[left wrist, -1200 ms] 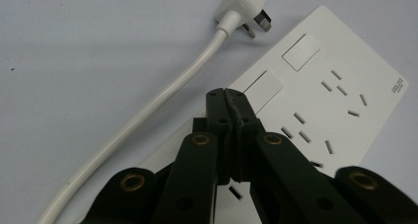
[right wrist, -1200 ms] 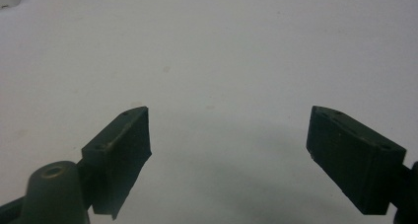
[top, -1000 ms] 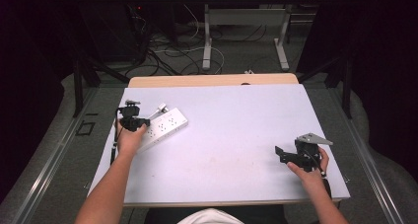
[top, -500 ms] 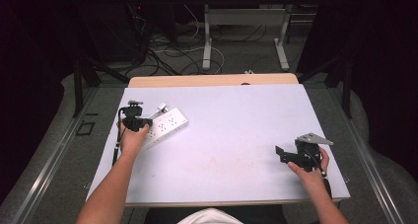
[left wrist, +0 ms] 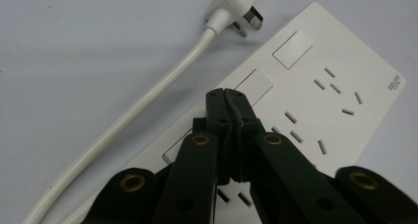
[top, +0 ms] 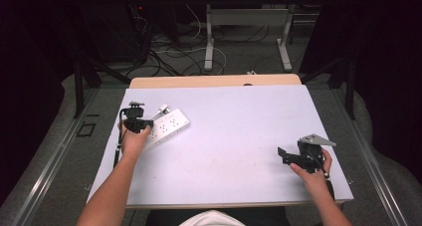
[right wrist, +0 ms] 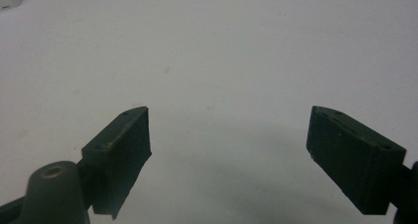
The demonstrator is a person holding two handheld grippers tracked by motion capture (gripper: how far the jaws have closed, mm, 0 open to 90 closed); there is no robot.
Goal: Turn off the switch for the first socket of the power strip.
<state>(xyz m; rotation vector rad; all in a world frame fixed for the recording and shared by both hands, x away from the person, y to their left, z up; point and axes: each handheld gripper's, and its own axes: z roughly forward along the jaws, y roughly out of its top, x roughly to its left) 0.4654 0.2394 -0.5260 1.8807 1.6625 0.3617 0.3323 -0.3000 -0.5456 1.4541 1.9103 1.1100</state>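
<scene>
Pale lavender-grey flat surface (top: 234,131), wide and mostly bare, wooden edge at the far side.

White rectangular plastic power strip (top: 166,128) near the left edge, about mid-depth, lying flat; long axis diagonal, near-left to far-right. In the left gripper view: same strip (left wrist: 320,81), face up, socket slots and blank square switch panels visible, brand mark at the far corner.

Thick white round cable (left wrist: 148,98) just beside the strip's long side, roughly parallel to it, ending in a white moulded plug (left wrist: 231,7) with bare metal pins, resting off the strip's far end, close to its corner.

Left gripper (top: 138,122) directly over the strip's near half; in its own view left gripper (left wrist: 227,93) clenched, jaws pressed together with nothing between them, tips above or on a switch panel — contact not resolvable.

Right gripper (top: 291,156) well apart, near the surface's right side, tips pointing left toward the strip; in its own view right gripper (right wrist: 226,130) released, jaws spread wide over bare surface, nothing held.

Judgement: left hand by far the nearer; strip and plug both straight ahead of its tips, plug farther along the strip's axis. Any grasp calls for opening first.
</scene>
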